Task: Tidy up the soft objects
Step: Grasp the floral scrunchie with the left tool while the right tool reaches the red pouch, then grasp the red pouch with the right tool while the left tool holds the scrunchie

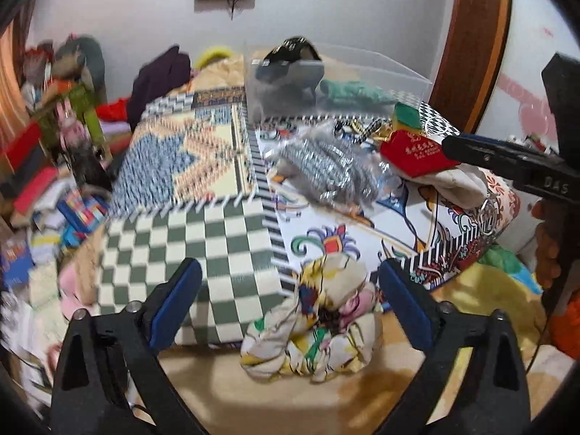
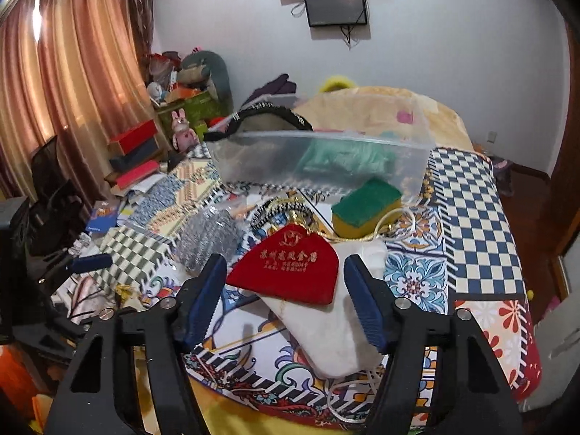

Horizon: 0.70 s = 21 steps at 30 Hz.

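My left gripper is open, its blue pads either side of a crumpled floral cloth lying at the patterned mat's near edge. My right gripper is open around a red velvet pouch that lies on a white cloth bag. The pouch also shows in the left wrist view, with the right gripper's finger beside it. A green and yellow sponge and a grey knitted bundle lie behind. A clear plastic bin holds a green cloth and a dark item.
The patterned mats cover a bed. Boxes, books and plush toys are piled at the left by the curtain. A dark garment lies at the back. A wooden door frame stands on the right.
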{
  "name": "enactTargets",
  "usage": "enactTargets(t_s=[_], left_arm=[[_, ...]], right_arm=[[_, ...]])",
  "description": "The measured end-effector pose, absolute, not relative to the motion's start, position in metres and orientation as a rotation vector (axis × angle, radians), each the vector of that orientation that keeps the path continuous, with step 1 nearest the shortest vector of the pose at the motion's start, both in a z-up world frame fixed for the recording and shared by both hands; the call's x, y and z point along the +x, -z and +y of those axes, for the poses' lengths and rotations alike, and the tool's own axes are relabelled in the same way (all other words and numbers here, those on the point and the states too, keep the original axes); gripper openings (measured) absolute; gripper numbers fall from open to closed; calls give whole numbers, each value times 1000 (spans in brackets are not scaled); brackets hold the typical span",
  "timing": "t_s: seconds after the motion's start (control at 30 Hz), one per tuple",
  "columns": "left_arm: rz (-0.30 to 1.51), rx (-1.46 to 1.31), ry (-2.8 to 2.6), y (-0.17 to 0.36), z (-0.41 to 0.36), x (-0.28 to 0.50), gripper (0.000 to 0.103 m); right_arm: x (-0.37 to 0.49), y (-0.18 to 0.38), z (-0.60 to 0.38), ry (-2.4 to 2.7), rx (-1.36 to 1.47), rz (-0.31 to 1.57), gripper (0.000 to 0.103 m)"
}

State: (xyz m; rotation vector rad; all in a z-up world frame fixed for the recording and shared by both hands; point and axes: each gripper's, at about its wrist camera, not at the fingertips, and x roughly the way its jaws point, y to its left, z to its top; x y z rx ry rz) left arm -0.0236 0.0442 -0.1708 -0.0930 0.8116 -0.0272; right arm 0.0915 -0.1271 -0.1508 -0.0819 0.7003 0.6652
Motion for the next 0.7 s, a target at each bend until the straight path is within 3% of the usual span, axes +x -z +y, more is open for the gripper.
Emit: enactTargets(t_s=[0.07,0.13,0.2,0.27,0.37,0.47,0.7], left_arm=[[828,-99,36,177,46,-23,74],[817,-89,32,179,45,-25,67],[802,-80,45,180,42,-28,54],[795,-68,43,180,39,-30,36],[792,-51,52,180,34,-31,18],[790,-42,60,178,31,-31,9],[733,-40,64,157,29,-33,6]], right_arm=[[93,155,-123,-650,-97,715,58],[95,160,-120,-637,-108,726,56],[98,164,-119,-628,-113,743,51],[101,168,-120,-621,-102,757,43],[104,169,-125,-614,-79,764,31],[104,167,-128,-608,-71,759,22],[102,159,-135,-637,-33,732,14]])
